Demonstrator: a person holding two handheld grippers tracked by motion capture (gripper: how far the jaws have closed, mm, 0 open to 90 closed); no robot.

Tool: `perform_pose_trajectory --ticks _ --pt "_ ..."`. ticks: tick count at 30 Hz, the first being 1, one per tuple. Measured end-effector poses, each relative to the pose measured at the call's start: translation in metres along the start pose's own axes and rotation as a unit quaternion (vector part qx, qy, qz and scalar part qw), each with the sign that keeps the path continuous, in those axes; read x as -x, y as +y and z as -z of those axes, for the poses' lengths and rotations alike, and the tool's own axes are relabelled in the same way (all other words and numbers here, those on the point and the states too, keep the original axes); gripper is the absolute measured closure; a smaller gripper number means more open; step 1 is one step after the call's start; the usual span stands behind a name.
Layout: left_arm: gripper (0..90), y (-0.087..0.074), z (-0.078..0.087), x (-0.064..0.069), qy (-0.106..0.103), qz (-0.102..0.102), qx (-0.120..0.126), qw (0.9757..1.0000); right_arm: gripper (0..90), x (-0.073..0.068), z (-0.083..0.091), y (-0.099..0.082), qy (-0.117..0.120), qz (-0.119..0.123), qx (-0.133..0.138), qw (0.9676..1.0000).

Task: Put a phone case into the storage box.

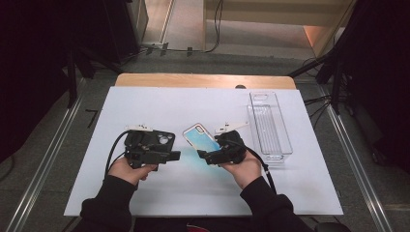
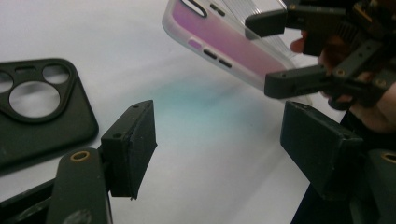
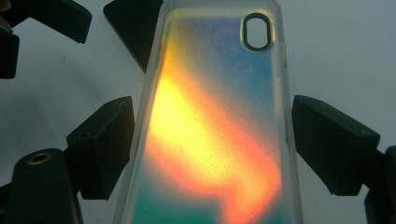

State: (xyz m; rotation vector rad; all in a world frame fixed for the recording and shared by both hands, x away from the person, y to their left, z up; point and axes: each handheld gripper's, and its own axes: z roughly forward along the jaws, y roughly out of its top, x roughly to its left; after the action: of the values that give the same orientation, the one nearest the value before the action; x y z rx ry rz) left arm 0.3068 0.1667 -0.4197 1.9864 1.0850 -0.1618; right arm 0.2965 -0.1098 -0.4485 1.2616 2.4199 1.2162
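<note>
A translucent iridescent phone case (image 1: 196,137) is tilted up off the white board (image 1: 145,101), casting a cyan glow below it. My right gripper (image 1: 204,155) is shut on it, one jaw on each long edge; in the right gripper view the case (image 3: 210,116) spans the gap between the two jaws of the gripper (image 3: 212,140). A black phone case (image 1: 163,139) with round camera holes lies flat on the board (image 2: 37,112). My left gripper (image 1: 176,155) hovers just in front of it, pointing at the right gripper. Its jaws (image 2: 219,135) stand open with bare board between them.
A clear plastic bin (image 1: 270,126) with a ribbed floor stands at the board's right side. The wooden table edge (image 1: 203,80) shows behind the board. Metal rails (image 1: 48,145) run along both sides, with dark stands and cables at the back.
</note>
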Motion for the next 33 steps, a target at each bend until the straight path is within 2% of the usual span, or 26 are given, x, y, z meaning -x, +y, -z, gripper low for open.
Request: perform_pose_trajectory --ticks 2,5,11,15,19,22,30,33 --pt "27.1 0.005 0.000 0.000 0.001 0.001 0.002 1.0000 14.7 -0.004 0.002 -0.001 -0.009 -0.002 0.007 0.9999" --pt "27.1 0.011 -0.003 0.001 0.001 0.006 0.006 1.0000 14.7 -0.007 0.001 -0.004 -0.005 -0.014 0.019 0.9997" --pt "27.1 0.019 -0.008 -0.001 0.020 0.011 0.011 0.9997 14.7 -0.013 -0.003 -0.006 -0.007 -0.027 0.031 0.9991" --pt "27.1 0.024 -0.013 0.000 0.031 0.012 0.014 0.9993 14.7 -0.016 -0.004 -0.005 -0.001 -0.039 0.050 0.9980" --pt "27.1 0.030 -0.018 0.001 0.034 0.016 0.023 0.9990 14.7 -0.019 -0.007 -0.005 0.006 -0.051 0.062 0.9967" --pt "27.2 0.034 -0.022 0.000 0.047 0.015 0.023 0.9985 14.7 -0.021 -0.008 -0.005 0.011 -0.058 0.068 0.9959" --pt "27.3 0.037 -0.034 -0.002 0.045 0.024 0.024 0.9984 14.7 -0.023 -0.011 -0.006 0.031 -0.089 0.086 0.9918" --pt "30.1 0.038 -0.038 -0.002 0.038 0.035 0.028 0.9982 14.7 -0.024 -0.010 -0.006 0.038 -0.100 0.099 0.9894"
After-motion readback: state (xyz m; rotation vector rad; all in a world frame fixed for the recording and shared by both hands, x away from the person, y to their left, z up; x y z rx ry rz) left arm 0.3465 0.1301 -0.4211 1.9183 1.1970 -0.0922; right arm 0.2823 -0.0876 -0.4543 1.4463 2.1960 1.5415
